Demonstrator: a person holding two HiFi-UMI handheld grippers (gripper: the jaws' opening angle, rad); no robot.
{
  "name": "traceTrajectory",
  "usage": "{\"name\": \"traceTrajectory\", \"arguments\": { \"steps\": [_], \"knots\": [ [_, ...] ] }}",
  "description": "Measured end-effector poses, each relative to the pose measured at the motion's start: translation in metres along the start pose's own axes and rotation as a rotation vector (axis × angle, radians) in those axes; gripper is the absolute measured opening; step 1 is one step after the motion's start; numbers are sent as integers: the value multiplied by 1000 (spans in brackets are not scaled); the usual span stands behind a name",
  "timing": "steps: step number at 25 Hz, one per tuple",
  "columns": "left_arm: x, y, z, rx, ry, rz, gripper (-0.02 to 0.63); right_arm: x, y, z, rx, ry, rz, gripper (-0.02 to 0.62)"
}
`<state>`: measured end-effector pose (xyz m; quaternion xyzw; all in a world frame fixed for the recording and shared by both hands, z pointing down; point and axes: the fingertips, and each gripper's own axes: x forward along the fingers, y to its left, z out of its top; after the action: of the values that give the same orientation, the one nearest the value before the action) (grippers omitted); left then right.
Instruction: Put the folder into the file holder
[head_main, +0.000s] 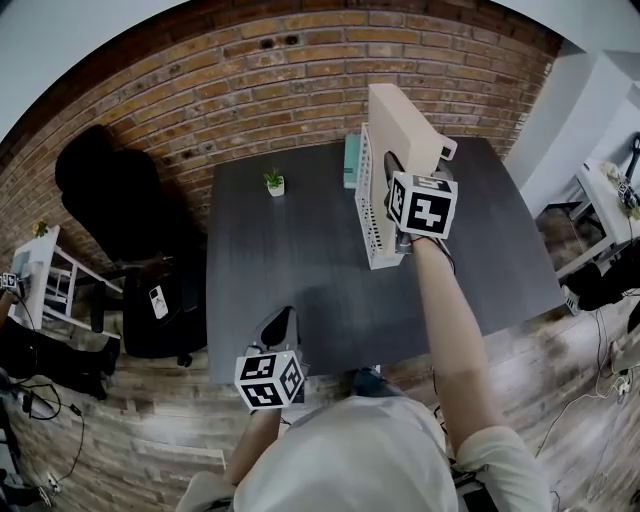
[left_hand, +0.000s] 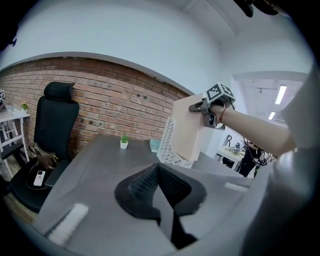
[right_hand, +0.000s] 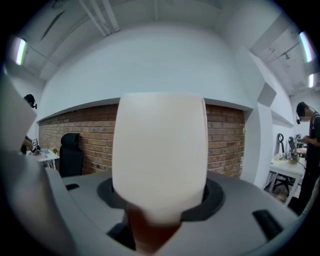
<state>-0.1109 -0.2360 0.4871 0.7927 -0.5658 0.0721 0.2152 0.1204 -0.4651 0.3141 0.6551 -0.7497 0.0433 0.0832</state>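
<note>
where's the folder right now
In the head view the folder stands on edge at the far right of the table, gripped by the right gripper, at the far end of the white file holder.

The desk (head_main: 300, 280) in front of me is a dark grey rectangular top that fills the middle of the head view. Three things sit on it, all toward its far edge. A small potted plant (head_main: 273, 183) in a white pot stands alone at upper centre, well apart from the others. Right of it, the white perforated file holder (head_main: 372, 225) stands upright, its long side running away from me. A pale teal box (head_main: 351, 160) sits just beside the holder's far left end.
</note>
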Motion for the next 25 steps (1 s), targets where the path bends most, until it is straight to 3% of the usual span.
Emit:
{"name": "traceTrajectory", "arguments": {
  "steps": [9,16,25],
  "knots": [
    [4,-3,9,-2,-16,14,11,-12,-5,27,23,-185,-15,256],
    [5,11,7,-17,-13,48,11,-11,-5,5,10,-230,0,255],
    [24,-2,13,-2,-3,-3,11,-12,-12,-4,7,-235,30,256]
  ]
}}
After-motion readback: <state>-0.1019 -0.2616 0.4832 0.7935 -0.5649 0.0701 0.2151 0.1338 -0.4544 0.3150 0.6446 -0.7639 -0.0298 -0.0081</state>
